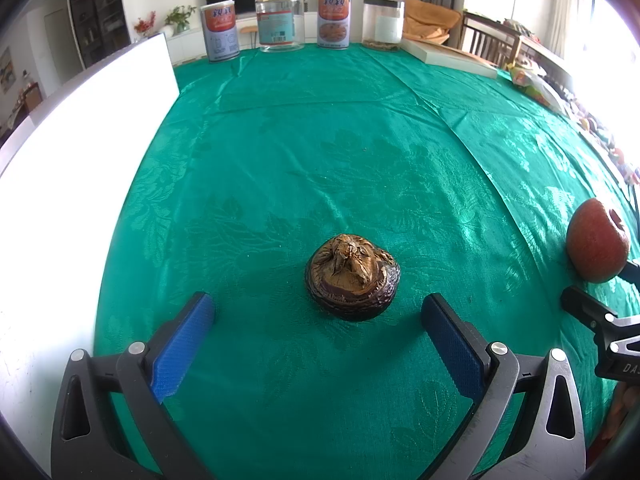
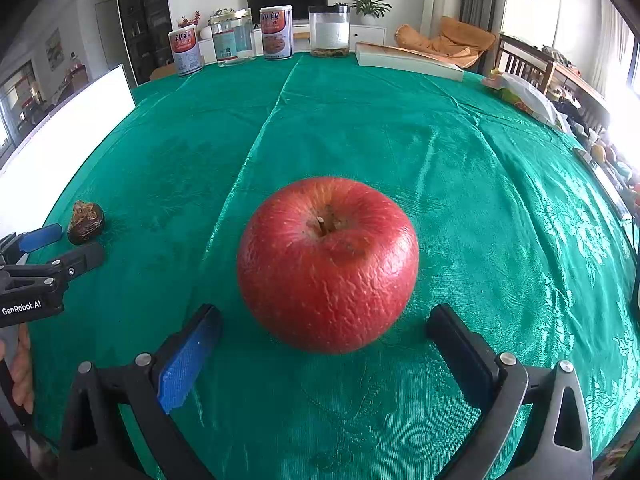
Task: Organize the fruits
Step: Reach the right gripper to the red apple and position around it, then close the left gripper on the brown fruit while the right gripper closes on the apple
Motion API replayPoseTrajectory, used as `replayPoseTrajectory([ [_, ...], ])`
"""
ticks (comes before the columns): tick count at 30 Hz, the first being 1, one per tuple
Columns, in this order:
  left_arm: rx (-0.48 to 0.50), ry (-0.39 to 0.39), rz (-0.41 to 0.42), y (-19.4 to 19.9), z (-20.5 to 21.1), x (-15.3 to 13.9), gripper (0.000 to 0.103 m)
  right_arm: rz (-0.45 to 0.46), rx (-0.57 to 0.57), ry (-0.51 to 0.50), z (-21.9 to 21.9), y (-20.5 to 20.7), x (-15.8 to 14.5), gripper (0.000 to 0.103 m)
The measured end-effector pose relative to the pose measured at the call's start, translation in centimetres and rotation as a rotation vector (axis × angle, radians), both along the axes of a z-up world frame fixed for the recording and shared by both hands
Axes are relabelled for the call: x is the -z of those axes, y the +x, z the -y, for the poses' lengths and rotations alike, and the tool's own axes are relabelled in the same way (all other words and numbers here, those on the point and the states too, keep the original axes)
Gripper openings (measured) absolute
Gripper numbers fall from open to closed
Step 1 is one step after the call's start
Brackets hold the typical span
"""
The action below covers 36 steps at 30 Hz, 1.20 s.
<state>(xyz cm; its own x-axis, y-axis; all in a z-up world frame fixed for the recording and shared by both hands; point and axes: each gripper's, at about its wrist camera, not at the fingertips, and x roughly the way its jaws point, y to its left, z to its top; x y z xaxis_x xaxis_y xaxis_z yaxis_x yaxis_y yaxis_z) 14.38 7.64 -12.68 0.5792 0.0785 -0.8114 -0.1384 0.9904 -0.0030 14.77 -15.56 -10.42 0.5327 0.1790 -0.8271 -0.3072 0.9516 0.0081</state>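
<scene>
Blue-padded and spread wide, the left tool (image 1: 318,312) is released, its 2 fingers reaching up from the bottom of the left wrist view. Just ahead of the fingertips, centred on the gap and touching neither pad, sits a dark brown wrinkled fruit (image 1: 353,278) with a dry tan crown, resting on the green worktop (image 1: 320,140). At the right edge of that view a red apple (image 1: 597,241) lies on the cloth, with part of the other tool beside it.

Equally parted, the right tool (image 2: 325,322) grasps nothing. The red apple (image 2: 328,264), stem up and its skin wrinkled, sits on the worktop (image 2: 360,120) just past the fingertips in the middle of the right wrist view, its near side reaching in between them; I cannot tell whether either pad touches it. At the left edge of this view the left tool (image 2: 60,246) is seen from the side, with the brown fruit (image 2: 85,222) at its tips.

Along the far edge, at the top of the frame, stand 4 containers: 2 labelled tins (image 2: 276,33), a clear jar (image 2: 234,38) between them and a clear canister (image 2: 330,31) to the right. A flat white box (image 2: 408,62) lies further right, and a white board (image 1: 80,160) fills the left side.
</scene>
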Motion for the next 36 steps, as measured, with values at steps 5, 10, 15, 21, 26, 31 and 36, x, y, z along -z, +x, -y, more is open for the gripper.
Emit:
replayPoseTrajectory([
  [5,0.0,0.0,0.0,0.0,0.0,0.0,0.103,0.0,0.0,0.0,0.0,0.0,0.0,0.103],
  [10,0.01,-0.012,-0.001,-0.1,-0.2,0.0,0.102,0.0,0.0,0.0,0.0,0.0,0.0,0.103],
  [15,0.069,-0.085,0.0,-0.4,-0.5,-0.5,0.102,0.0,-0.001,0.002,0.1,-0.1,0.0,0.103],
  [21,0.083,-0.004,-0.007,0.8,0.9,-0.9,0.08,-0.038,-0.022,0.131,1.7,-0.2,-0.7,0.103],
  [26,0.053,-0.022,-0.003,1.3,0.0,-1.2,0.045,-0.076,-0.029,0.17,2.1,0.9,-2.6,0.103],
  [31,0.017,-0.117,0.03,-0.7,-1.1,-2.9,0.044,-0.155,-0.085,-0.015,-0.9,3.0,-2.3,0.081],
  [36,0.027,-0.267,0.089,-5.7,-2.6,-8.0,0.044,-0.205,-0.058,0.077,-1.4,3.2,-3.9,0.068],
])
